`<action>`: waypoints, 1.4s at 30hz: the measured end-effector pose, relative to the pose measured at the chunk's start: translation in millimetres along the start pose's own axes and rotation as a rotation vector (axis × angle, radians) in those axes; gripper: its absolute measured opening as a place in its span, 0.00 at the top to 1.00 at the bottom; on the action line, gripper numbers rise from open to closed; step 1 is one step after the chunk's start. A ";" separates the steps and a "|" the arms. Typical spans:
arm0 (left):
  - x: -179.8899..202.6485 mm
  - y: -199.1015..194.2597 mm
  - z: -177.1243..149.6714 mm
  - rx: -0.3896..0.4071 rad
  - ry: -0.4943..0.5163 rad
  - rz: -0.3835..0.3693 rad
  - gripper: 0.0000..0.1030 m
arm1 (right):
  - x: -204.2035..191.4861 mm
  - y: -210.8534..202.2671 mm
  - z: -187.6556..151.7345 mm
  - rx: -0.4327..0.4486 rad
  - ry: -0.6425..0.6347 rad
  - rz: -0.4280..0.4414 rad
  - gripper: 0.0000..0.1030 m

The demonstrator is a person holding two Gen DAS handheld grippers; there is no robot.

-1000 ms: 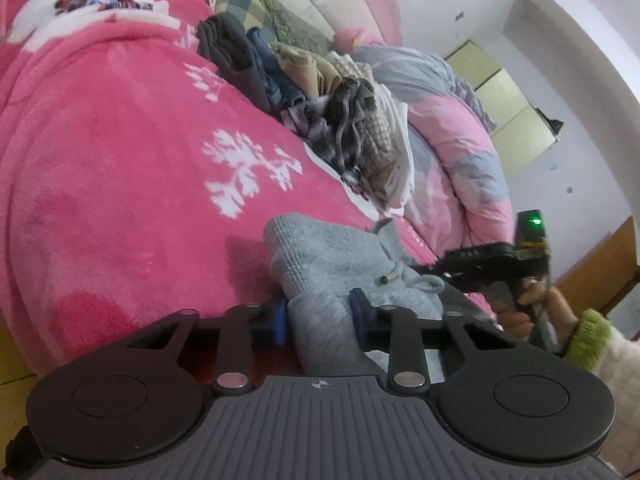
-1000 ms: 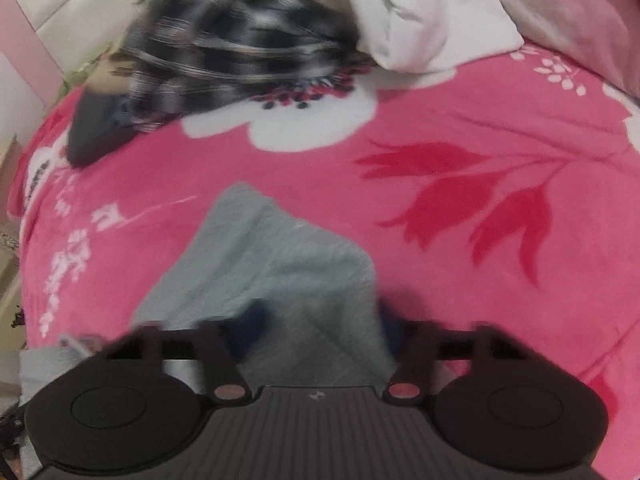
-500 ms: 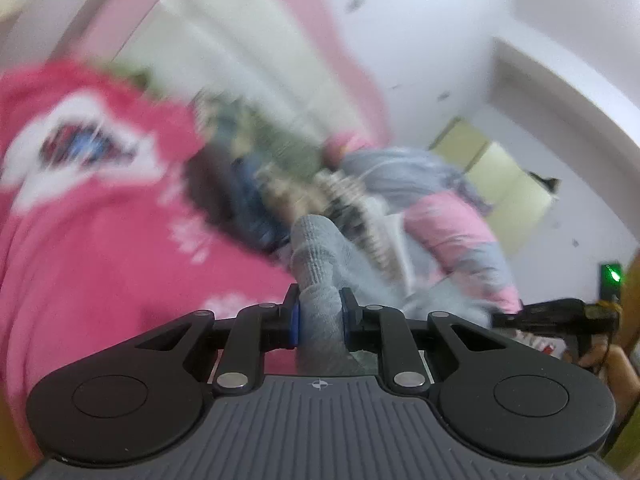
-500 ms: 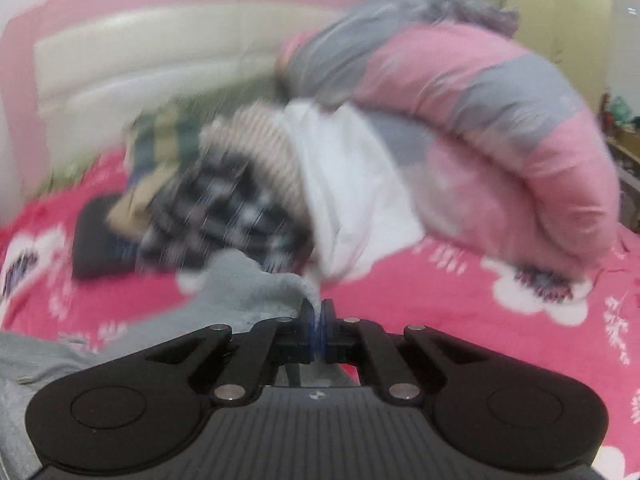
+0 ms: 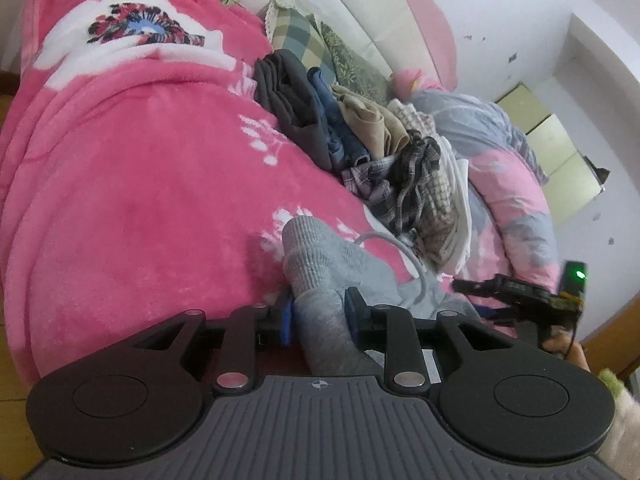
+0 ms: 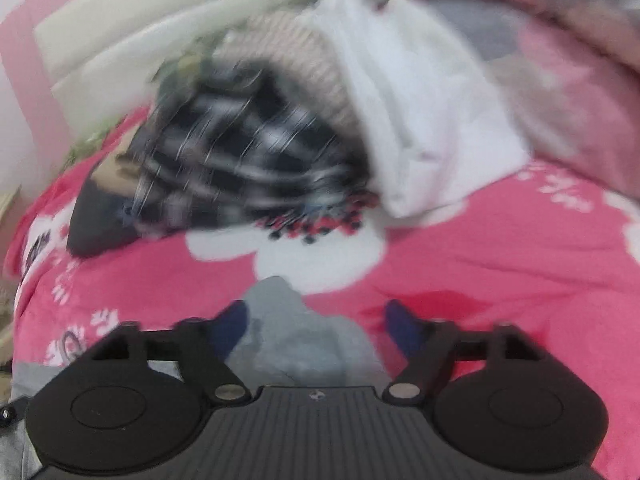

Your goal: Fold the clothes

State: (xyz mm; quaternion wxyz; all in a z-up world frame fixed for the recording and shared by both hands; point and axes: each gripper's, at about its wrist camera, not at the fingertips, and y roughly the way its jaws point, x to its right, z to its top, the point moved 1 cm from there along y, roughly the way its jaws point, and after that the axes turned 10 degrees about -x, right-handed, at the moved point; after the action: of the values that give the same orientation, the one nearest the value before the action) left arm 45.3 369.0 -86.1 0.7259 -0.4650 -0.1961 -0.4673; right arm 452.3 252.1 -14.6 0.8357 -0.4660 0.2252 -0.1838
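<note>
Your left gripper [image 5: 318, 312] pinches a ribbed edge of the gray sweatpants [image 5: 344, 276], which lie on the pink blanket [image 5: 140, 200] in front of the heap of unfolded clothes [image 5: 360, 140]; the hold looks meant to keep that edge in place for a fold. Your right gripper [image 6: 318, 320] has just been opening, and its jaws now stand wide apart and released over another corner of the same garment, the cloth between them but unpressed, apparently laid down there.
</note>
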 end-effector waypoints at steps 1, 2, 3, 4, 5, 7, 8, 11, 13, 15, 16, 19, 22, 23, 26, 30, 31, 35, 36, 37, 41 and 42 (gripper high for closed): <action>2.4 -0.8 -1.0 0.008 0.015 0.010 0.77 | -3.8 12.8 1.9 -0.058 -0.007 0.018 0.14; 4.9 -1.5 -2.0 0.017 0.031 0.021 0.77 | -9.9 21.9 0.7 -0.090 -0.020 -0.011 0.15; 7.9 -2.4 -3.1 0.031 0.052 0.030 0.78 | -16.1 30.9 -0.5 -0.122 -0.032 -0.039 0.15; 11.0 -3.3 -4.1 0.045 0.074 0.040 0.79 | -22.2 39.4 -1.8 -0.152 -0.044 -0.067 0.16; 14.0 -4.2 -5.1 0.059 0.095 0.050 0.80 | -30.2 33.8 -5.1 -0.129 -0.055 -0.081 0.22; 21.5 -7.3 -7.5 0.095 0.141 0.061 0.82 | -46.0 22.6 -11.8 -0.083 -0.076 -0.109 0.63; 25.8 -8.4 -9.0 0.112 0.162 0.066 0.82 | -53.0 16.1 -16.5 -0.059 -0.085 -0.143 0.67; 39.4 -10.8 -12.8 0.158 0.230 0.078 0.84 | -76.5 -4.5 -34.6 0.026 -0.156 -0.243 0.78; 48.9 -10.2 -7.8 0.168 0.247 0.057 0.85 | -92.7 -20.1 -44.7 0.101 -0.233 -0.315 0.80; 57.8 -7.1 -0.1 0.176 0.255 0.033 0.85 | -98.0 -40.0 -42.7 0.173 -0.288 -0.347 0.80; 61.9 -4.4 5.2 0.180 0.255 0.020 0.85 | -100.5 -49.9 -41.7 0.209 -0.315 -0.363 0.80; 59.6 12.5 19.0 0.168 0.203 0.024 0.86 | -95.8 -71.5 -29.6 0.310 -0.323 -0.417 0.80; 42.8 30.1 25.6 0.129 0.127 0.069 0.86 | -83.1 -64.4 -9.8 0.361 -0.280 -0.396 0.80; 39.4 34.8 25.4 0.122 0.130 0.102 0.85 | -79.6 -59.4 -3.9 0.373 -0.271 -0.383 0.80; 30.7 43.3 25.9 0.096 0.112 0.159 0.85 | -76.8 -3.3 7.3 0.334 -0.280 -0.385 0.80; 30.8 44.9 22.8 0.083 0.128 0.176 0.80 | -66.6 72.8 6.6 0.223 -0.268 -0.510 0.75; 29.5 44.2 22.6 0.081 0.122 0.178 0.77 | -64.3 65.9 7.8 0.227 -0.248 -0.503 0.70; 18.4 41.1 26.1 0.069 0.045 0.136 0.71 | -50.3 16.9 13.2 0.234 -0.141 -0.445 0.55; 16.9 40.3 26.4 0.067 0.033 0.127 0.70 | -46.9 0.4 12.2 0.241 -0.105 -0.415 0.54; 16.6 39.1 26.9 0.069 0.024 0.123 0.69 | -43.4 -16.0 11.2 0.247 -0.069 -0.386 0.53; 13.9 31.1 27.5 0.087 -0.015 0.122 0.65 | -36.3 -80.0 -4.8 0.284 0.077 -0.225 0.53; 12.7 26.7 27.3 0.093 -0.031 0.126 0.64 | -36.6 -91.1 -9.6 0.283 0.097 -0.197 0.53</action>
State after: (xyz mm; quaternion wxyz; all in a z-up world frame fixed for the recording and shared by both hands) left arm 78.5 389.7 -76.7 0.7715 -0.4493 -0.1993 -0.4039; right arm 407.8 218.9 66.9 0.8590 -0.3541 0.1907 -0.3169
